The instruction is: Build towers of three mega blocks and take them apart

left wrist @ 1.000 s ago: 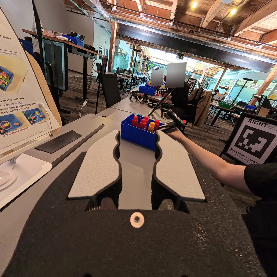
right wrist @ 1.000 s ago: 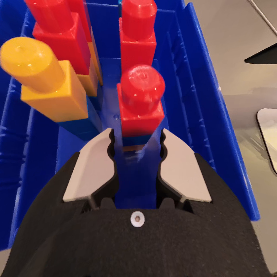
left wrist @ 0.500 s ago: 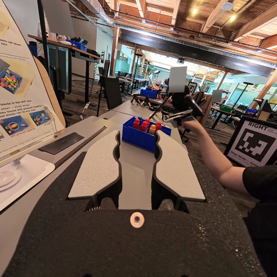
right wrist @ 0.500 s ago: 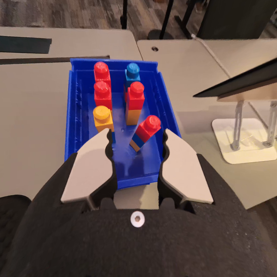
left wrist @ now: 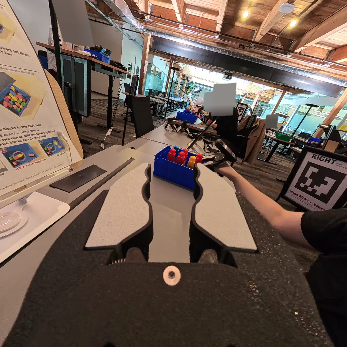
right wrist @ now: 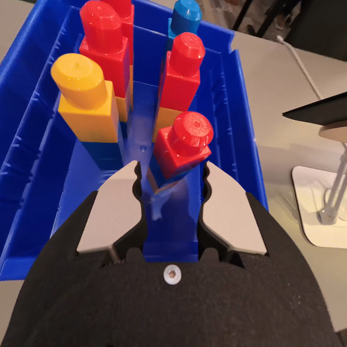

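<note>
Hovering my right gripper (right wrist: pixel 170 169) over the near end of the blue bin (right wrist: pixel 242 120), jaws spread, nothing pinched. Just past the fingertips, at about 12 to 1 o'clock, a red-topped tower (right wrist: pixel 182 148) leans toward the right wall, blue block under the red one (lowest block mostly hidden, can't tell its colour). At 11 o'clock a yellow-topped tower (right wrist: pixel 88 105) stands upright on a blue block. Behind it a red-topped tower (right wrist: pixel 107 56) with yellow under it, another red one cut off at the top edge. At 12 o'clock a red-over-yellow tower (right wrist: pixel 182 75), and a blue-topped tower (right wrist: pixel 185 20) at the far end. All six stand inside the bin.

My left gripper (left wrist: pixel 171 174) hangs low over the grey table (left wrist: pixel 169 216), well short of the bin (left wrist: pixel 170 172), jaws spread and empty. From that view the bin sits at 12 o'clock, my right hand (left wrist: pixel 223 169) at its right end, at 1 o'clock. White stand base (right wrist: pixel 319 206) at 3 o'clock in the right view, instruction board (left wrist: pixel 28 112) at 10 o'clock in the left.
</note>
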The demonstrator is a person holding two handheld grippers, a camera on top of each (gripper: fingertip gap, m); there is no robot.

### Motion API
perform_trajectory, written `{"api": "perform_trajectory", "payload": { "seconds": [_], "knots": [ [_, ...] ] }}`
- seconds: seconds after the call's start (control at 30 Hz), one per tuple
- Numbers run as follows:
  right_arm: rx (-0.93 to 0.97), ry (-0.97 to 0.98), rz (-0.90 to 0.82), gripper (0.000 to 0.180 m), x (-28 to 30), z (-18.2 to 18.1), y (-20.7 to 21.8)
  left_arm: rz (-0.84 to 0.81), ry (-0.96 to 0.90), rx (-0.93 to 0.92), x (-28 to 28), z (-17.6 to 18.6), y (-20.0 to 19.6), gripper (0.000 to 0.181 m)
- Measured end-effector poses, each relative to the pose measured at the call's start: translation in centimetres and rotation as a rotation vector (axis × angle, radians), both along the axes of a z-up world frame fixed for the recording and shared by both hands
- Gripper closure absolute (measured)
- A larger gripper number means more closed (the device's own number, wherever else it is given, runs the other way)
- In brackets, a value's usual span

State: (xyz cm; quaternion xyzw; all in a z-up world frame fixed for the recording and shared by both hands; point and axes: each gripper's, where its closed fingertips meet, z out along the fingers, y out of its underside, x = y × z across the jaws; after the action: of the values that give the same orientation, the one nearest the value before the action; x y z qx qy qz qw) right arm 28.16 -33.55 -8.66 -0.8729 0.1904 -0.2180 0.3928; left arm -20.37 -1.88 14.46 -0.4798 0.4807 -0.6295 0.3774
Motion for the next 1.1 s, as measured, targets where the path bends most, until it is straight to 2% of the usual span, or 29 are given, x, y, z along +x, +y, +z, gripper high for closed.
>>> {"api": "perform_trajectory", "payload": {
  "seconds": [0.07,0.17,0.27,0.37,0.6,0.83,1.1],
  "knots": [
    [0.006,0.057,0.061,0.118,-0.2,-0.5,0.7,-0.003,0.010,-0.001,0.2,-0.2,0.0,0.138],
    [0.004,0.140,0.084,0.136,-0.1,-1.3,0.8,-0.004,0.020,0.002,0.4,-0.4,-0.1,0.138],
    [0.055,0.181,0.103,0.140,-0.2,-1.3,1.2,-0.006,0.027,0.003,0.5,-0.6,-0.1,0.138],
    [0.082,0.196,0.081,0.141,-0.1,-1.2,1.2,-0.007,0.033,0.003,0.7,-0.7,-0.2,0.138],
    [0.127,0.226,-0.092,0.141,0.8,-1.3,1.3,-0.010,0.044,-0.002,0.9,-1.0,-0.2,0.138],
    [0.097,0.167,-0.155,0.142,0.9,-1.1,2.6,-0.013,0.033,0.002,0.7,-0.8,-0.2,0.138],
    [0.107,0.136,-0.164,0.140,0.5,-0.5,1.8,-0.006,0.013,-0.008,0.1,-0.3,0.2,0.138]
  ]
}}
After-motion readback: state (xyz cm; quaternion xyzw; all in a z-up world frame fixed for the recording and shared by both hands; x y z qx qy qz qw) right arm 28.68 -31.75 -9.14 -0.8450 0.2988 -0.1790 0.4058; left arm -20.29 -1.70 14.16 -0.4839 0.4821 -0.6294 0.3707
